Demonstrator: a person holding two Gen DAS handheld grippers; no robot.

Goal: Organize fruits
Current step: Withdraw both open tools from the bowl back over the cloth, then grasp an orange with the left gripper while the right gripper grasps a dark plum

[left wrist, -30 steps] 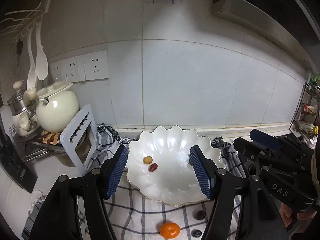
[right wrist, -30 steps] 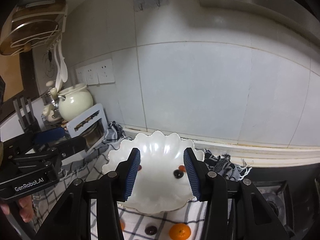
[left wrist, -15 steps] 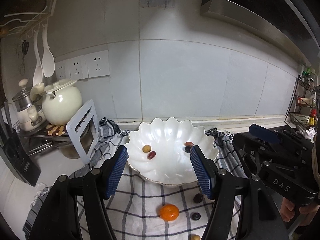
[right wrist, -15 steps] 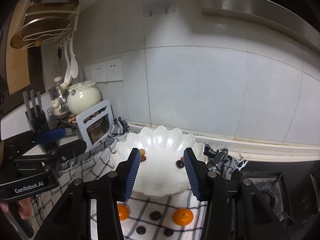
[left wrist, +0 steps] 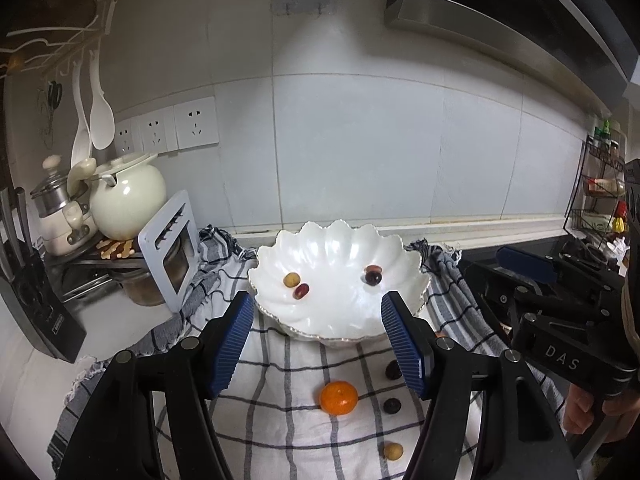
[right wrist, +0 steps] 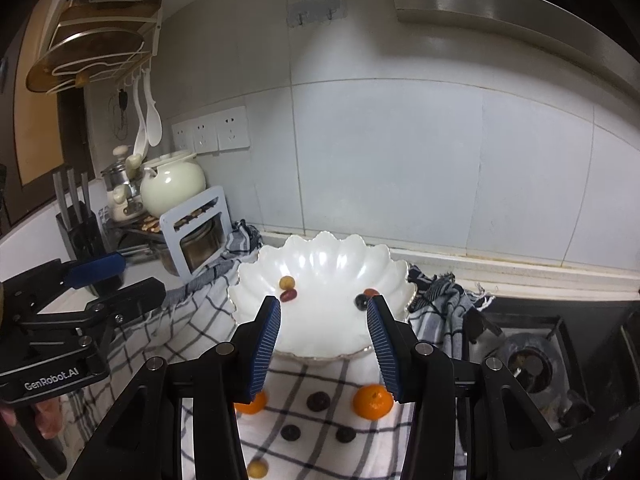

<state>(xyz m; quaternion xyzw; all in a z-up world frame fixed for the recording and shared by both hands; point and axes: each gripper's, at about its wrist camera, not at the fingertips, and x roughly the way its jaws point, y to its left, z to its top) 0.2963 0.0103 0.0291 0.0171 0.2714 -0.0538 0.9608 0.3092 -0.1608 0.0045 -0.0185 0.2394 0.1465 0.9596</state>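
A white scalloped bowl (left wrist: 320, 320) (right wrist: 316, 344) sits on a checked cloth and holds a tan fruit (left wrist: 291, 279), a red one (left wrist: 301, 290) and a dark one (left wrist: 373, 277). On the cloth in front lie an orange (left wrist: 338, 397), a second orange (right wrist: 372, 401) seen in the right wrist view, several dark fruits (left wrist: 392, 405) and a tan fruit (left wrist: 393, 451). My left gripper (left wrist: 322, 344) is open and empty above the cloth, short of the bowl. My right gripper (right wrist: 323, 348) is open and empty, beside it on the right.
A cream pot (left wrist: 127, 196), a steel pot and a white rack (left wrist: 170, 248) stand at the left by a knife block (right wrist: 78, 232). A gas hob (right wrist: 532, 364) is at the right. A spice rack (left wrist: 600, 200) stands far right. The tiled wall is behind.
Both grippers have drawn back and up from the bowl. More of the cloth and the loose fruit in front of the bowl has come into view. Both stay open.
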